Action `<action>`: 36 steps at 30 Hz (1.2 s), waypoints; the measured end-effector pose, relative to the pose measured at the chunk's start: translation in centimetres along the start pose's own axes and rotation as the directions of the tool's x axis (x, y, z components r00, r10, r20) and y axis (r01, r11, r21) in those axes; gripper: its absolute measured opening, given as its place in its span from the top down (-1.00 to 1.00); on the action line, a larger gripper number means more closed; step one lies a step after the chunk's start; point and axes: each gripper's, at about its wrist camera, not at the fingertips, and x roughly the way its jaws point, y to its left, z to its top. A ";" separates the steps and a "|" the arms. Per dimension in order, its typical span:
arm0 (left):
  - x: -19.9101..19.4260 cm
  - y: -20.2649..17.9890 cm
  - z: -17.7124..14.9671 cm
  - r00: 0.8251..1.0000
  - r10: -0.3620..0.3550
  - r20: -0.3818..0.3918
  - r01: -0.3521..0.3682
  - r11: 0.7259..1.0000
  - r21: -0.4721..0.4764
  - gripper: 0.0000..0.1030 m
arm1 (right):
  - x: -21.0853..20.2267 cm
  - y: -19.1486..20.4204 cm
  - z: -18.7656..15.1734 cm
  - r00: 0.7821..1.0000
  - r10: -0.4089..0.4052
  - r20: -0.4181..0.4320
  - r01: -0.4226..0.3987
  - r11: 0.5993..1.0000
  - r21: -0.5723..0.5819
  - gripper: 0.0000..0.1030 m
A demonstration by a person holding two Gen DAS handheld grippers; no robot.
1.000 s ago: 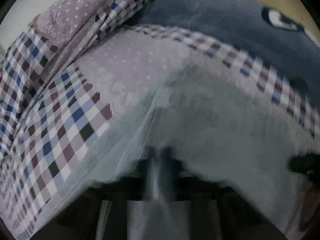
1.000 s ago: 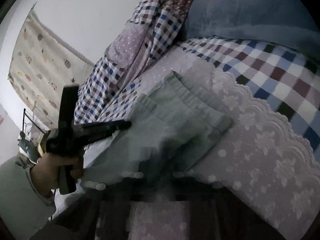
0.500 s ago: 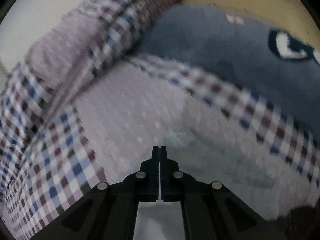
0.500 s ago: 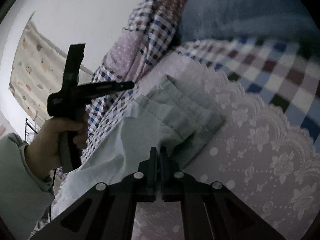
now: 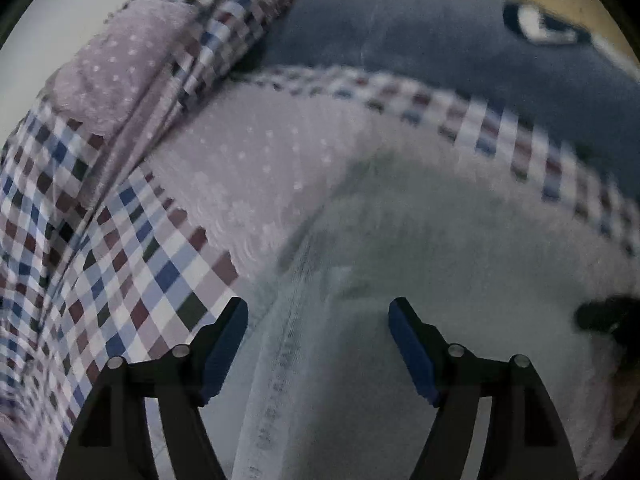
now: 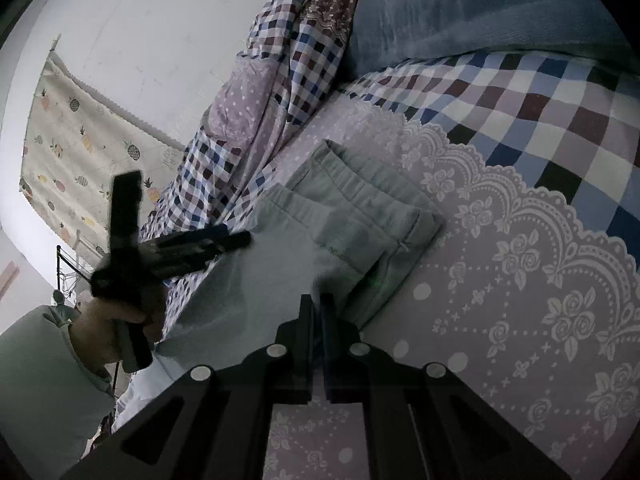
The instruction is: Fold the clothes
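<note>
Trousers (image 6: 352,236): pale green, on the bed, directly ahead of and under both grippers; waistband end folded over, lying far from the right gripper.
Long axis: runs from the waistband, far-ahead of the right gripper, back toward the person at lower left of the right view; a side seam (image 5: 280,360) runs straight out between the left fingers.
Left gripper (image 5: 318,316): jaws spread wide, holding nothing, hovering just above the cloth near its left edge; also seen in the right view (image 6: 192,246), held in a hand (image 6: 120,320) with a pale sleeve (image 6: 40,380).
Right gripper (image 6: 316,312): jaws pressed together; tips sit at the cloth's near edge, cannot tell if any fabric is pinched.
Nearer hand: judged right for the waistband fold; left for the seam and leg side.
Edges: trousers' right edge lies just beside the right tips, lace bedding (image 6: 520,280) beyond it; left edge borders checked sheet (image 5: 120,272) left of the left gripper.
Room: open bedding right of the right gripper; checked quilt (image 6: 288,60) and blue pillow (image 6: 480,4) heaped far ahead, well apart from the waistband.
Next move, judged: left closes on the seam edge to lift and fold along the long axis.
Risk: left view blurred, edge hard to place.
</note>
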 end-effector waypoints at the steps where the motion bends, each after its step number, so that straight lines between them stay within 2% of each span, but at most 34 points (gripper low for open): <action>1: 0.6 -0.1 0.0 1.000 0.008 -0.012 -0.009 1.000 -0.006 -0.01 | 0.0 0.0 0.0 1.000 -0.001 -0.001 0.001 1.000 -0.001 0.95; 2: 1.1 0.1 0.1 1.000 0.023 -0.020 -0.024 0.999 -0.031 0.29 | 0.0 0.0 0.0 1.000 -0.002 -0.001 0.002 1.000 -0.003 0.95; 3: 1.2 0.4 0.3 0.999 0.039 -0.017 -0.039 0.997 -0.061 0.74 | 0.1 0.0 0.0 1.000 -0.003 -0.001 0.003 1.000 -0.005 0.95; 4: 1.2 0.7 0.6 0.999 0.045 0.000 -0.045 0.994 -0.099 0.86 | 0.0 0.0 -0.1 1.000 -0.003 0.000 0.003 1.000 -0.006 0.95; 7: 0.4 1.0 1.7 0.997 0.056 0.062 -0.047 0.989 -0.141 1.00 | 0.0 0.0 -0.1 1.000 -0.001 0.003 0.001 1.000 -0.011 0.97; 10: -0.3 1.0 3.2 0.989 0.099 0.108 -0.082 0.985 -0.155 1.00 | -0.1 0.3 -0.1 1.000 0.005 0.014 -0.005 1.000 -0.024 0.99; 12: -0.6 1.1 4.3 0.989 0.070 0.128 -0.046 0.983 -0.179 1.00 | -0.1 0.4 -0.1 1.000 0.007 0.019 -0.006 1.000 -0.028 0.99; 14: -0.6 0.0 5.2 0.992 0.041 0.121 -0.025 0.991 -0.129 1.00 | -0.1 0.3 -0.1 1.000 0.010 0.018 -0.010 1.000 -0.024 0.99; 17: -0.1 -0.1 5.3 0.999 0.000 0.055 0.004 0.997 -0.073 1.00 | 0.0 0.1 -0.1 1.000 0.016 0.015 -0.016 1.000 -0.017 0.99; 19: -0.4 0.6 4.6 0.998 -0.035 0.050 0.038 0.997 -0.073 0.83 | 0.0 0.0 0.0 1.000 0.018 0.014 -0.018 1.000 -0.016 0.98; 20: -0.7 1.1 4.1 0.997 -0.057 0.055 0.061 0.995 -0.074 0.46 | 0.0 0.0 0.0 1.000 0.020 0.014 -0.020 1.000 -0.015 0.98; 21: -0.8 1.4 3.7 0.996 -0.066 0.062 0.071 0.995 -0.076 -0.14 | 0.0 -0.1 0.0 1.000 0.022 0.013 -0.022 1.000 -0.014 0.98; 22: -1.1 1.5 3.2 0.995 -0.073 0.075 0.079 0.994 -0.072 -0.48 | 0.0 -0.1 0.0 1.000 0.023 0.013 -0.023 1.000 -0.013 0.98; 24: -1.3 1.8 2.3 0.993 -0.079 0.088 0.084 0.994 -0.064 -0.55 | 0.0 -0.1 0.0 1.000 0.024 0.013 -0.024 1.000 -0.013 0.98; 27: -0.2 1.7 1.4 0.997 -0.059 0.043 0.062 0.997 -0.056 -0.54 | 0.0 -0.1 -0.1 1.000 0.023 0.012 -0.023 1.000 -0.013 0.98; 29: 0.5 1.0 1.2 0.997 -0.067 0.027 0.067 0.997 -0.024 -0.31 | 0.1 0.0 -0.1 1.000 0.021 0.011 -0.021 1.000 -0.013 0.98; 30: 1.0 0.5 1.1 0.999 -0.035 0.016 0.035 0.999 -0.007 0.23 | 0.1 0.0 -0.1 1.000 0.020 0.010 -0.020 1.000 -0.014 0.98; 31: 1.5 0.1 1.1 1.000 -0.002 0.005 0.002 1.000 0.011 0.91 | 0.1 0.0 -0.2 1.000 0.019 0.011 -0.019 1.000 -0.014 0.98; 32: 2.1 -0.1 1.1 0.998 0.061 -0.012 -0.061 0.998 0.015 0.93 | 0.1 0.0 -0.2 1.000 0.018 0.011 -0.018 1.000 -0.015 0.98; 36: 1.8 -0.2 1.4 0.997 0.069 0.037 -0.069 0.998 -0.002 0.95 | 0.1 0.2 -0.3 1.000 0.013 0.013 -0.013 1.000 -0.023 0.98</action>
